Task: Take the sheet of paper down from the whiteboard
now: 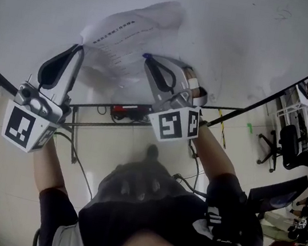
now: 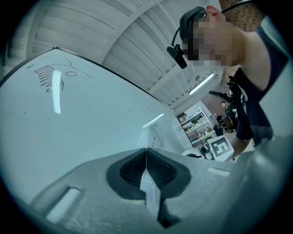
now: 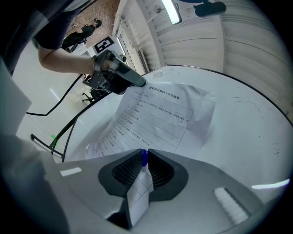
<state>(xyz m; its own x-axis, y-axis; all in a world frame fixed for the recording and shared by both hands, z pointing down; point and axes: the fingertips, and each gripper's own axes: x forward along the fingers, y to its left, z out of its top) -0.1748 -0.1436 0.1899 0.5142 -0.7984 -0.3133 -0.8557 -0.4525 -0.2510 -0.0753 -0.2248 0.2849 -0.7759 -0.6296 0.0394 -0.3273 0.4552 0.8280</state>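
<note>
Showing the paper (image 1: pixel 130 37) crumpled against the whiteboard (image 1: pixel 254 37), near its lower edge: left gripper (image 1: pixel 80 49) pinches one paper corner, right gripper (image 1: pixel 147 59) pinches another beside a blue bit (image 3: pixel 144 157).

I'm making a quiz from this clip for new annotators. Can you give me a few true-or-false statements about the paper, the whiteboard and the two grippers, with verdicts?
1. The left gripper has its jaws shut on an edge of the sheet of paper. True.
2. The sheet of paper is blank. False: lines of print cover it.
3. At the right gripper, a small blue thing sits between the jaw tips. True.
4. The right gripper's jaws stand wide apart with nothing in them. False: they are nearly together, with paper and the blue thing between them.
5. The sheet of paper lies flat on a table. False: it is up at the whiteboard, crumpled, with both grippers on it.
</note>
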